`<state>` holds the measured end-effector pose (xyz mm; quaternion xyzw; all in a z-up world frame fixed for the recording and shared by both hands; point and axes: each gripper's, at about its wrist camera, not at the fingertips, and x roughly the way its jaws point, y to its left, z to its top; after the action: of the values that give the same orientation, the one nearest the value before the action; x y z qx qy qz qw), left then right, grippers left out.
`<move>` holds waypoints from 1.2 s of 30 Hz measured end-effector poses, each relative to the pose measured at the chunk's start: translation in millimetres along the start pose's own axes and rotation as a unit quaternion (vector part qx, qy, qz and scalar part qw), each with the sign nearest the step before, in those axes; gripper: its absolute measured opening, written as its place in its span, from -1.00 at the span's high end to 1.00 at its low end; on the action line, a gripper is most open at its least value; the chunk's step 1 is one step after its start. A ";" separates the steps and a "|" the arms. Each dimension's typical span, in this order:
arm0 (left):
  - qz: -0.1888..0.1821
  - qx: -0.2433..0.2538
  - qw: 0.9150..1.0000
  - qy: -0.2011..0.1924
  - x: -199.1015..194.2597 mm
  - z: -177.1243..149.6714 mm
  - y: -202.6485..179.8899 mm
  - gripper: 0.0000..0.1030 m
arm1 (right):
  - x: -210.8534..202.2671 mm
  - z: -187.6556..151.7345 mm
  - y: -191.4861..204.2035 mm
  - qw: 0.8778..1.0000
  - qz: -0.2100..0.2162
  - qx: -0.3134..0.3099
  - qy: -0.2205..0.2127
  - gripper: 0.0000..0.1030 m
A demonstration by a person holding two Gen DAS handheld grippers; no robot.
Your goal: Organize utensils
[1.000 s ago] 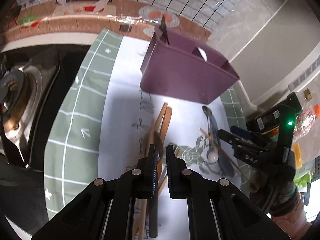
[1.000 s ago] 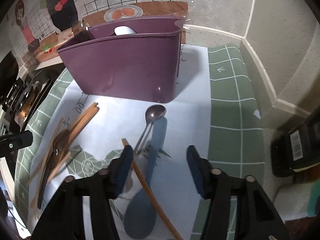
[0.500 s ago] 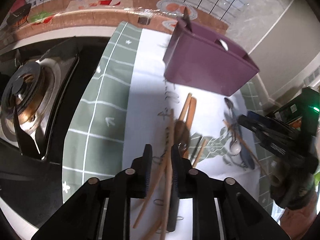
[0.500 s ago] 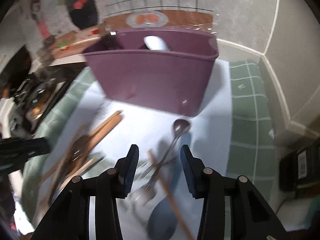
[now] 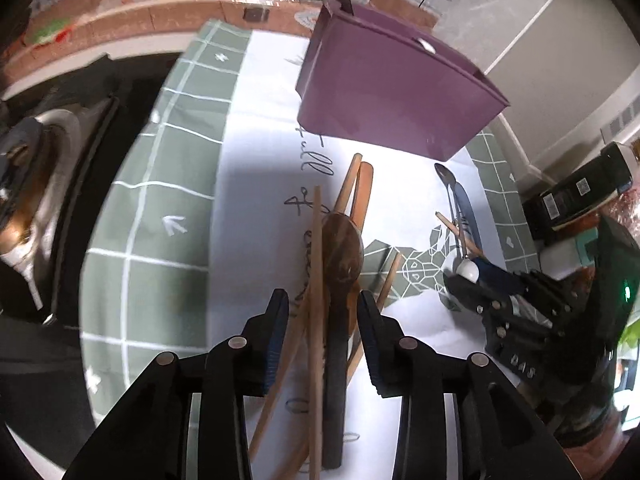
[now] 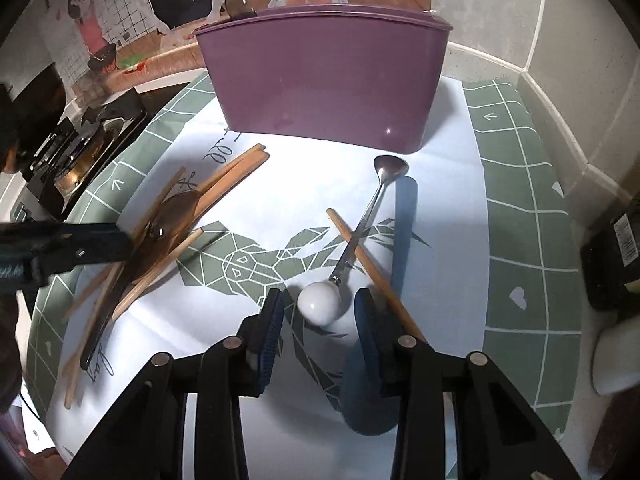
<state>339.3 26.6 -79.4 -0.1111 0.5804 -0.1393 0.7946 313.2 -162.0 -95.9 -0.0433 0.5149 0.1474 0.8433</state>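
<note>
A purple utensil caddy [image 5: 392,92] [image 6: 328,80] stands at the back of the white paper sheet. My left gripper [image 5: 323,300] points down over a heap of wooden chopsticks [image 5: 317,240] and a dark wooden spoon [image 5: 342,248]. Its jaws are opening and straddle the heap without pressing on it. My right gripper [image 6: 319,300] is closing around the white ball end [image 6: 320,302] of a metal spoon [image 6: 390,168]; gaps show on both sides. A single chopstick [image 6: 360,248] crosses that spoon, and a blue spoon [image 6: 404,232] lies beside it.
A green grid mat [image 5: 160,160] lies under the paper. A gas stove burner [image 5: 24,168] sits to the left. A black box [image 5: 580,196] and packets stand at the right by the wall corner. A metal utensil [image 6: 236,4] sticks out of the caddy.
My left gripper has gone from shut to open and sunk over the wooden heap. My right gripper has narrowed and shifted so that the white ball end lies between its pads.
</note>
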 end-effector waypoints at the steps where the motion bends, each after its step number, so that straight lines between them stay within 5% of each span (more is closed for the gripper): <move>1: 0.001 -0.005 1.000 0.007 3.7 3.5 0.6 0.29 | -0.7 -0.7 0.0 1.000 -0.001 -0.001 0.002 0.50; 7: 0.005 -0.016 0.999 0.029 19.3 17.1 -0.1 0.33 | -12.3 -4.1 -0.7 1.000 0.000 -0.006 0.002 0.61; 11: 0.001 -0.011 1.000 0.023 18.2 15.5 -2.9 0.70 | -34.9 2.7 1.6 0.999 -0.015 -0.016 -0.023 0.61; 15: -0.007 0.004 1.000 -0.008 -2.1 13.9 -10.7 0.85 | -64.5 17.6 2.6 0.998 -0.019 -0.018 -0.055 0.61; 28: -0.067 0.069 0.988 -0.124 -96.2 29.2 -50.9 0.87 | -139.3 57.3 13.4 0.992 -0.023 -0.014 -0.126 0.61; 36: -0.053 0.115 0.975 -0.184 -140.0 37.6 -77.9 0.87 | -161.8 63.6 21.8 0.989 -0.020 -0.016 -0.143 0.62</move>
<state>327.7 3.3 83.1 -0.0735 0.3973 -0.2239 0.8869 292.3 -160.0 78.1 -0.0455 0.3858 0.1430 0.9103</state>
